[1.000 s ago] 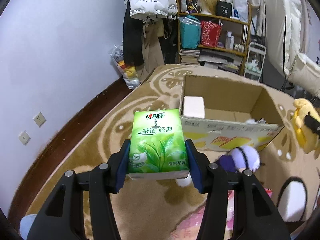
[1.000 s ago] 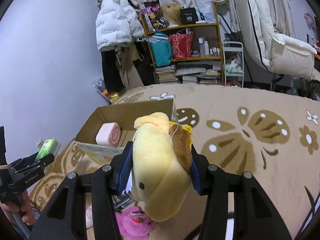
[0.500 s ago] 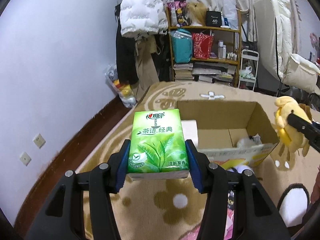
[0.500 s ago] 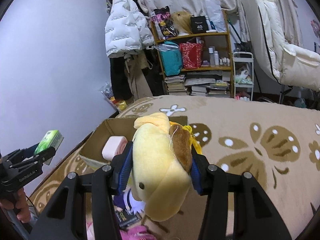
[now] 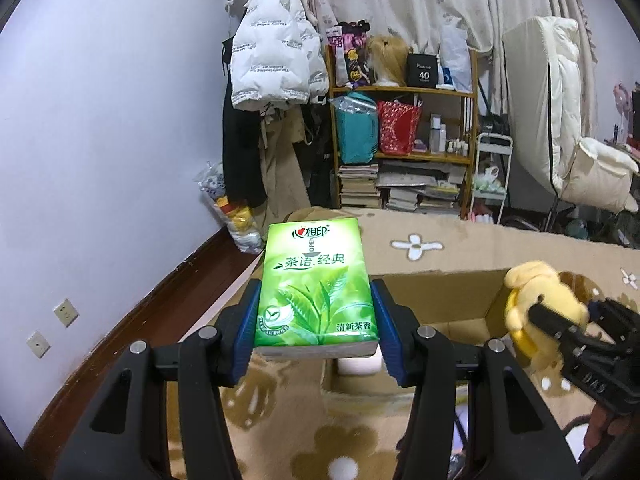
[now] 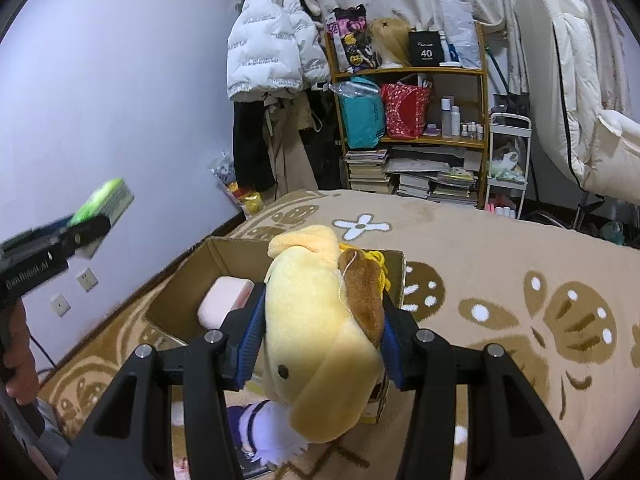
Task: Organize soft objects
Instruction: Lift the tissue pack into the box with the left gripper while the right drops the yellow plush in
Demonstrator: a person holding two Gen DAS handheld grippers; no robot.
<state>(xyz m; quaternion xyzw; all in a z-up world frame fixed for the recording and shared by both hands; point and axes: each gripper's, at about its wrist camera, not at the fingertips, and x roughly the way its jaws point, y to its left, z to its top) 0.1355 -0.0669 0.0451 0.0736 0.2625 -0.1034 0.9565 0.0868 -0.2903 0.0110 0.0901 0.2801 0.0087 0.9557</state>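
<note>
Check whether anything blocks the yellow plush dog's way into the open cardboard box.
Nothing visible does. The right gripper holds the yellow plush dog above the open cardboard box; a pink-and-white cushion fills its left end only.

open cardboard box (image 6: 192, 280), pink cushion (image 6: 224, 300) inside — room beside

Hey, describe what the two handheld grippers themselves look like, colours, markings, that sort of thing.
Both match: the left gripper and right gripper have matte black angular frames with triangular cut-outs, round silver bolt heads at the joints, and blue ribbed pads lining the fingers. The left gripper's side carries pale lettering, too blurred to read surely. A bare hand grips its handle.
</note>
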